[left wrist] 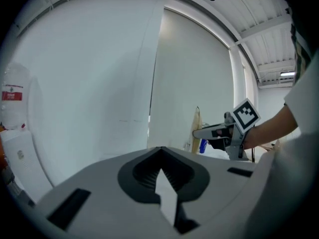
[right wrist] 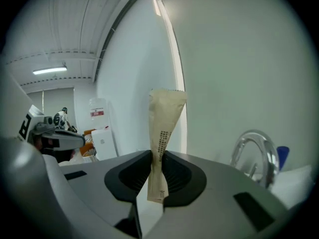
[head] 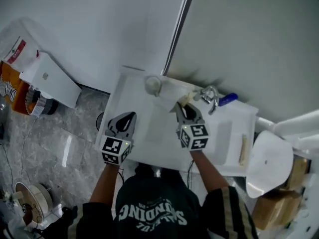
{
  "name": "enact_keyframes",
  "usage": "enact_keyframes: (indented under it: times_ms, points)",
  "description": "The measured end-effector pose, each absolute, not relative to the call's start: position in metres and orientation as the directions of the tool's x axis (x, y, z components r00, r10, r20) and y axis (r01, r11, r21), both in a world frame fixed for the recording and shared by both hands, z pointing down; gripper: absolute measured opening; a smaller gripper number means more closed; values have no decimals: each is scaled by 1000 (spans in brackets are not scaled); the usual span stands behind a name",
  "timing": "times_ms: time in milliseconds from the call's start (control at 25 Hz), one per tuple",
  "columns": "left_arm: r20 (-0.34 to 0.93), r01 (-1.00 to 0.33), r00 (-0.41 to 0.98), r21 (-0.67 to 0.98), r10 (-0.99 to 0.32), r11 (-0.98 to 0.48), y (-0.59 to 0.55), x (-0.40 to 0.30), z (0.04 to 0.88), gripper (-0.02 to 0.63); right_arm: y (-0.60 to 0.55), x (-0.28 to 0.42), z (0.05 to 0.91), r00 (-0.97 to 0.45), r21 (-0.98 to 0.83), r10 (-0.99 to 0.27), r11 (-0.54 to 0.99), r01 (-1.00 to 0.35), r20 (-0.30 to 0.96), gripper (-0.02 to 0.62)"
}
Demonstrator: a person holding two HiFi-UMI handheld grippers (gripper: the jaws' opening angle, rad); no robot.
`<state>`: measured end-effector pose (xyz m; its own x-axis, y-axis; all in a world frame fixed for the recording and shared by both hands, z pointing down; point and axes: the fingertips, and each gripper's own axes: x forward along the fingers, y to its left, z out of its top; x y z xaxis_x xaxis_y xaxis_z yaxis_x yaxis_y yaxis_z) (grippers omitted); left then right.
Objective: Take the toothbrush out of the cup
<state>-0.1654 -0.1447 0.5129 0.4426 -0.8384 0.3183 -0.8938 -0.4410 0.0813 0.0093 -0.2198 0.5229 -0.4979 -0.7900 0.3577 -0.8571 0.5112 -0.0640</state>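
Note:
A beige paper-wrapped toothbrush (right wrist: 163, 133) stands upright between the pads of my right gripper (right wrist: 157, 156), which is shut on its lower part. In the head view that gripper (head: 183, 108) is over the back of the white washbasin top (head: 149, 138), and the wrapped toothbrush (head: 185, 98) pokes out beyond its tips. A pale cup (head: 153, 85) stands at the back edge, to the left of and apart from the toothbrush. My left gripper (head: 127, 118) hovers at the top's left side, shut and empty (left wrist: 160, 151). It sees the right gripper (left wrist: 209, 132) and the wrapped toothbrush (left wrist: 196, 128).
A chrome tap (head: 209, 97) and a blue object (head: 228, 99) sit just right of the right gripper. A pale stick-like item (head: 243, 150) lies on the right of the top. A white round seat (head: 269, 168) is at far right, and a white box (head: 50, 78) on the marble floor at left.

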Motion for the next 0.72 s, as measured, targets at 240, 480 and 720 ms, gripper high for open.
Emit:
enact_keyframes:
  times_ms: [240,480,720]
  points:
    - [325,-826,551,84,-768,-557,-146,-96,517,-2,-164,80,547,-415,-67,-819,425,-903,395,66]
    - [339,-720,671,85,-659,-689,-151,-11,522,-3,-124,169,560,-284,-73,-857,280,-957,430,63]
    - [343,-637,742,95,-576,-765,-153,67,523,-2,-96,267,567,-153,-51,-869,146,-988,471,61]
